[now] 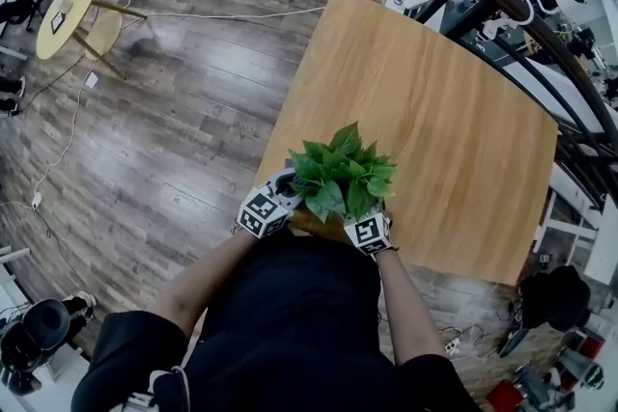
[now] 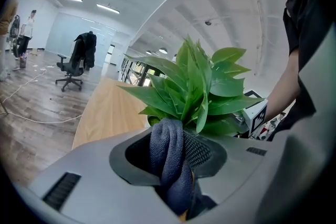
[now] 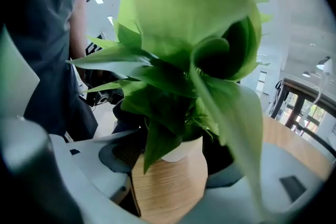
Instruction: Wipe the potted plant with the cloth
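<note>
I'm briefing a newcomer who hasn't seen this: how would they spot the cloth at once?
Find the light wooden table; at its near edge, the leafy green potted plant is held by the right gripper. Beside it the left gripper is shut on the dark blue-grey cloth, the only soft, folded thing there.

Head cam sits up high, looking steeply down past the person's chest (image 1: 290, 323) at the table (image 1: 435, 140). Both gripper views are jammed right up against the plant (image 1: 343, 177) from opposite sides, facing inward. All three share it.
</note>
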`<state>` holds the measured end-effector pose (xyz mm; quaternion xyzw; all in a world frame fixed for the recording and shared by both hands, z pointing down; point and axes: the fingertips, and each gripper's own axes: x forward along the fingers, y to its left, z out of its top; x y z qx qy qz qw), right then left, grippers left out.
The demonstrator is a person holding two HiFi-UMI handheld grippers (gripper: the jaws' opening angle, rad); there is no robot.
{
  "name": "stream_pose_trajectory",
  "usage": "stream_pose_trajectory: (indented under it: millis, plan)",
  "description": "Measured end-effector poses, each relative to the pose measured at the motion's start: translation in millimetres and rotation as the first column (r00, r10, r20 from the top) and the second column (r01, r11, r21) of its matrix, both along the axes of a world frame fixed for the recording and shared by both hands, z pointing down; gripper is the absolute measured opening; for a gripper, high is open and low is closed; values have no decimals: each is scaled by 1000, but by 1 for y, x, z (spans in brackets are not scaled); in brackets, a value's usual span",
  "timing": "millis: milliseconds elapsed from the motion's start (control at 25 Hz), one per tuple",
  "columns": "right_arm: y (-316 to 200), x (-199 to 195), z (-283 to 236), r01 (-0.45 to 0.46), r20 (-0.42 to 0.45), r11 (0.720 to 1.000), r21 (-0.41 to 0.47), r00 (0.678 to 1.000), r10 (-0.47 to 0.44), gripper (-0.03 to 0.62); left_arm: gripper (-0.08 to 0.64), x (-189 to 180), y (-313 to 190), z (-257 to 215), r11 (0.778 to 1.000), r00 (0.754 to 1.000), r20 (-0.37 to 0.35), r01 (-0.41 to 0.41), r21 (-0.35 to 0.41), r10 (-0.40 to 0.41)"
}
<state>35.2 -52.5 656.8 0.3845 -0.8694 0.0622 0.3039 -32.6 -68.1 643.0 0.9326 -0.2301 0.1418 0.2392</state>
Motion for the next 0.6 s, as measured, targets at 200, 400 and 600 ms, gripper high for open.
stream_pose_trajectory:
  millis: [200,400,600]
  plan:
    - [-5,4,-1,-69,24,998,-3,997,69,336,132,10,21,-1,994,994,-12,-108,-5,108]
    - [-6,4,-1,-67,24,998,-8,997,67,336,132,16,33,-7,983,983,-12,-185,12,185]
    - [4,0,-3,-43,6,999,-10,999,43,336,132,7,26,-4,991,991,-6,-136,-5,136]
